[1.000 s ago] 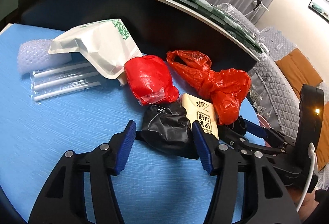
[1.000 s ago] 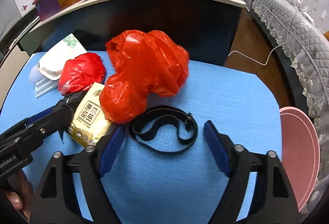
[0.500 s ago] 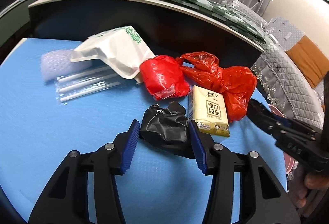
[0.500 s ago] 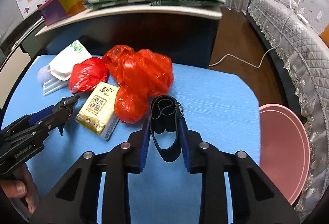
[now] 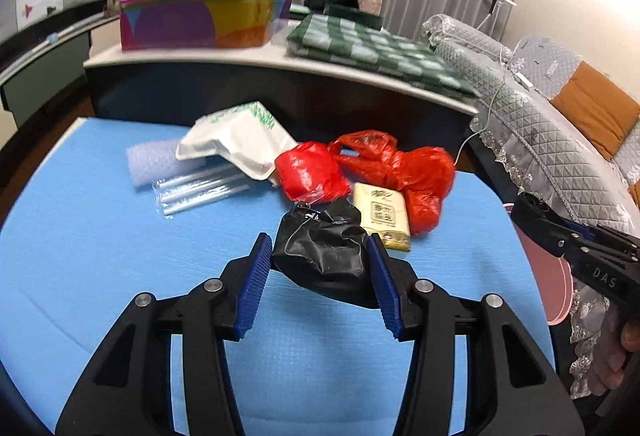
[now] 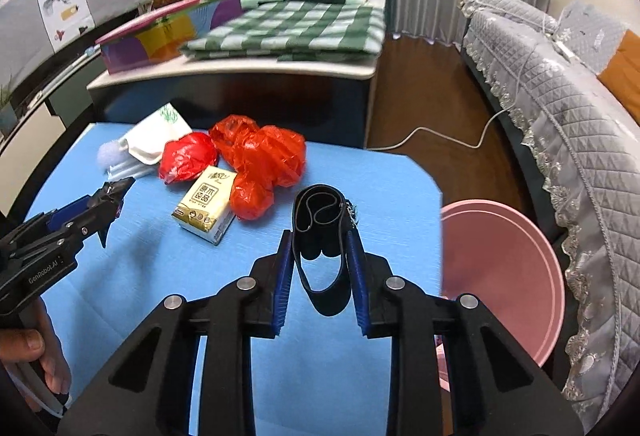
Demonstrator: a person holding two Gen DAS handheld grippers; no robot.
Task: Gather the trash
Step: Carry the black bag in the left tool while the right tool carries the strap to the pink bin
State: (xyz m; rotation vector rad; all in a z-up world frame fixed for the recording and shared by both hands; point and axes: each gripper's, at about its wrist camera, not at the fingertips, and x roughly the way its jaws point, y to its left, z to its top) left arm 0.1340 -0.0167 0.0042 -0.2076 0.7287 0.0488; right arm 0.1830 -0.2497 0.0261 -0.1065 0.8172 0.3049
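Black, crinkled plastic, a crumpled bag (image 5: 326,256), sits pinched between the blue ribbed pads of the left gripper (image 5: 320,276), whose jaws press on both its sides; it appears lifted just above the blue textured table (image 5: 100,236). The right gripper (image 6: 320,268) has its jaws squeezed on a black elastic strap loop (image 6: 320,228) with a small metal chain at one edge, the band folded narrow between the pads and held over the table's near part. Behind them on the table lie a round red plastic bundle (image 5: 312,172), a larger knotted red plastic bag (image 5: 400,172), a cream tissue packet with printed characters (image 5: 384,214), a white foam takeaway box with green leaf print (image 5: 236,140), clear plastic tubes (image 5: 200,188) and a roll of bubble wrap (image 5: 154,162). A pink round bin (image 6: 508,276) stands just beside the table's right edge
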